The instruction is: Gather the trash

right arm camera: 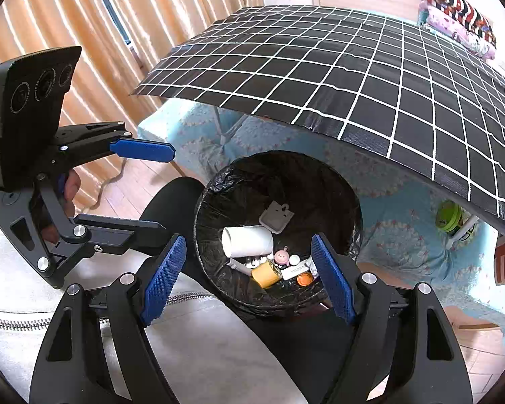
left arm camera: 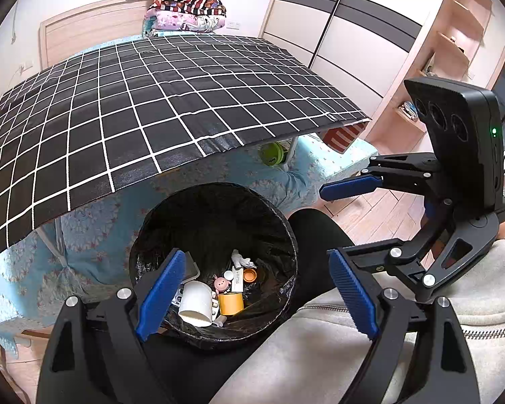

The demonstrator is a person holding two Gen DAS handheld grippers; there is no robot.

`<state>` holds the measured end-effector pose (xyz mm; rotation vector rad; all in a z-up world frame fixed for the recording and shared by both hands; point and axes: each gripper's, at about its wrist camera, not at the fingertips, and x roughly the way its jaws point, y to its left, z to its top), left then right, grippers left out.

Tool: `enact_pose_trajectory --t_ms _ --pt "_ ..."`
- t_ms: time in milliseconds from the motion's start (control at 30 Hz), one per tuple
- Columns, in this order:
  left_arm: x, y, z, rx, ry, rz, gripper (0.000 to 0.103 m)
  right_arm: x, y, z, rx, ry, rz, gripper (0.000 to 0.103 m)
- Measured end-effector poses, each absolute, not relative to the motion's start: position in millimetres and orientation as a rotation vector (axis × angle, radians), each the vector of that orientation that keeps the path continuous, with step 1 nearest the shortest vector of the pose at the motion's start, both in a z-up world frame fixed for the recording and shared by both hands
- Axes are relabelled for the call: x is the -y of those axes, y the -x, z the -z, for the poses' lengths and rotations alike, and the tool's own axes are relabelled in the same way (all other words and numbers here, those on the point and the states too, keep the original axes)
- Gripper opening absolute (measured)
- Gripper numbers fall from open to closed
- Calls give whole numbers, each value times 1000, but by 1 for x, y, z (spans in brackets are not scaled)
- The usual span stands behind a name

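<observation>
We begin with the trash bin (left arm camera: pixel 215 259), a round container lined with a black bag, standing on the wood floor beside the person's knee and just in front of the table's near edge. Inside it we see a white paper cup (left arm camera: pixel 195 303), a yellow tape roll (left arm camera: pixel 230 304), a small pink figurine (left arm camera: pixel 221 283), an orange cap (left arm camera: pixel 249 274) and crumpled white paper (left arm camera: pixel 241 260). The left gripper (left arm camera: pixel 256 296) hangs above the bin with its blue pads spread apart and nothing between them; the right gripper (right arm camera: pixel 249 279) does the same.

We judge the task nearly or wholly done: the checked tablecloth (left arm camera: pixel 151 101) carries no litter that we can see, and both tools are unloaded.

The right wrist view alone shows a flat white packaging card (right arm camera: pixel 276 217) in the bin and the striped curtains (right arm camera: pixel 67 17). The left wrist view alone shows the wardrobe (left arm camera: pixel 336 33) and open shelves (left arm camera: pixel 454 40). Both views show folded bedding (left arm camera: pixel 188 8) beyond the table and a green object (left arm camera: pixel 272 155) beneath it.
</observation>
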<state>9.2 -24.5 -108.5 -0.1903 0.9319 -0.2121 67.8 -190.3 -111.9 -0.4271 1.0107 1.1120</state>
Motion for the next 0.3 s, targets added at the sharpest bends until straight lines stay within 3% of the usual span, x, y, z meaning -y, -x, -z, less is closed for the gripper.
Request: enact_pose_trajectory --t_ms 300 --pt "25 -9 108 -931 186 212 84 190 -67 112 -1007 428 -1111 77"
